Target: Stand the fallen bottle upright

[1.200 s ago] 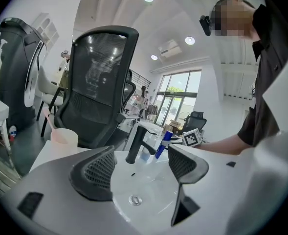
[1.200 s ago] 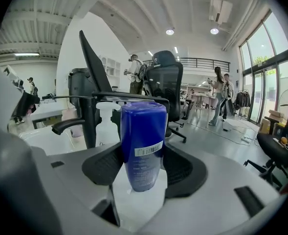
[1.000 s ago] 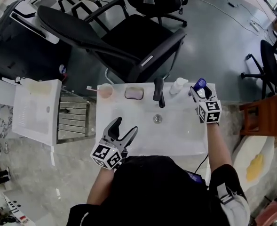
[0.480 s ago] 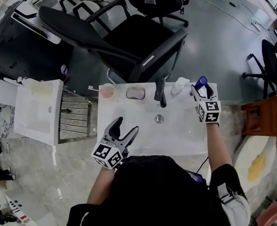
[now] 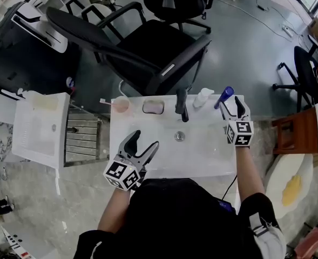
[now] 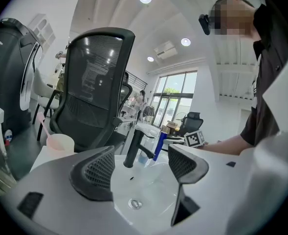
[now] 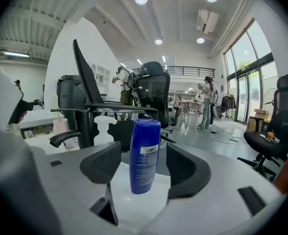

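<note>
The blue bottle (image 5: 224,96) stands upright on the back right corner of the white sink (image 5: 148,166), cap end down. My right gripper (image 5: 232,103) sits just behind it. In the right gripper view the blue bottle (image 7: 144,155) rises between the two pads with a gap on each side, so the right gripper (image 7: 143,171) is open; its jaws have just been opening. My left gripper (image 5: 144,142) hovers open over the sink's front left with nothing in it. From the left gripper (image 6: 140,168) view the bottle (image 6: 159,145) shows beyond the tap.
A black tap (image 5: 181,104) stands at the sink's back middle, a white pump bottle (image 5: 203,96) beside it. A pink soap dish (image 5: 153,107) and a pink cup (image 5: 121,105) sit at the back left. The drain (image 5: 179,136) is mid-basin. An office chair (image 5: 142,42) stands behind.
The right gripper's jaws have spread apart and let go of the blue bottle, and the gripper has lifted slightly. The bottle stays standing. The left gripper has hardly moved.
</note>
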Available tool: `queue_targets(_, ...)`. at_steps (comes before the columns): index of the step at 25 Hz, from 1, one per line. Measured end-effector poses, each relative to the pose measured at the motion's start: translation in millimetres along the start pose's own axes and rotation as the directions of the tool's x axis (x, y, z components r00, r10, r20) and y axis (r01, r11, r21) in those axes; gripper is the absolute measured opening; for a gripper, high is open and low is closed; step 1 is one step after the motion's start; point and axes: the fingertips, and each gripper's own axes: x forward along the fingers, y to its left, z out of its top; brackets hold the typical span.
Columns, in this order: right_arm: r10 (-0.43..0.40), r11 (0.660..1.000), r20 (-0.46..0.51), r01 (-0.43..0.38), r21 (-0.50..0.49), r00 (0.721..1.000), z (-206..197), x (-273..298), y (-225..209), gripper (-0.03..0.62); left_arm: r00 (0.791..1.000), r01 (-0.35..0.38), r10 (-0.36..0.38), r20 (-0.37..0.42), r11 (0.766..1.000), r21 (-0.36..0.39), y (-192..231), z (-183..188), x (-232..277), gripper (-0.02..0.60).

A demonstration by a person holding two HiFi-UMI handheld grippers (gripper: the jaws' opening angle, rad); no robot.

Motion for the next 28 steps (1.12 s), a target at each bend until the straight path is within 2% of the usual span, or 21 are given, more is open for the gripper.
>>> queue_targets(9,0.032,0.998,0.056,-0.035,0.043,0.998,23.8,-51.4,46.6,0.296,0.999,0.048,-0.048,0.024,0.999,0.019,4.2,9.3,-5.0,0.356)
queue_targets(13,0.045,0.998,0.091,-0.048,0.032,0.995,32.0,-64.3,77.3,0.248,0.997,0.066,-0.067,0.024,0.997,0.03,6.3,10.5,-11.0,0.34)
queue_targets(16,0.021,0.998,0.127,-0.029,0.058,0.992,38.6,-73.3,96.7,0.206,0.998,0.03,-0.033,0.047,0.998,0.063,13.6,15.1,-20.8,0.271)
queue_targets(18,-0.009,0.998,0.145,0.0,0.067,0.989,41.8,-78.8,108.0,0.156,0.998,-0.011,0.005,0.069,0.996,0.086,21.9,18.6,-29.2,0.231)
queue_targets(22,-0.008,0.996,0.158,-0.007,0.093,0.987,44.1,-84.5,132.6,0.107,0.997,-0.062,0.05,0.064,0.978,0.198,31.5,20.7,-39.7,0.165)
queue_targets(28,0.038,0.993,0.188,-0.058,0.101,0.981,51.7,-88.9,163.9,0.047,0.991,-0.098,0.081,0.108,0.981,0.166,45.8,27.3,-51.9,0.076)
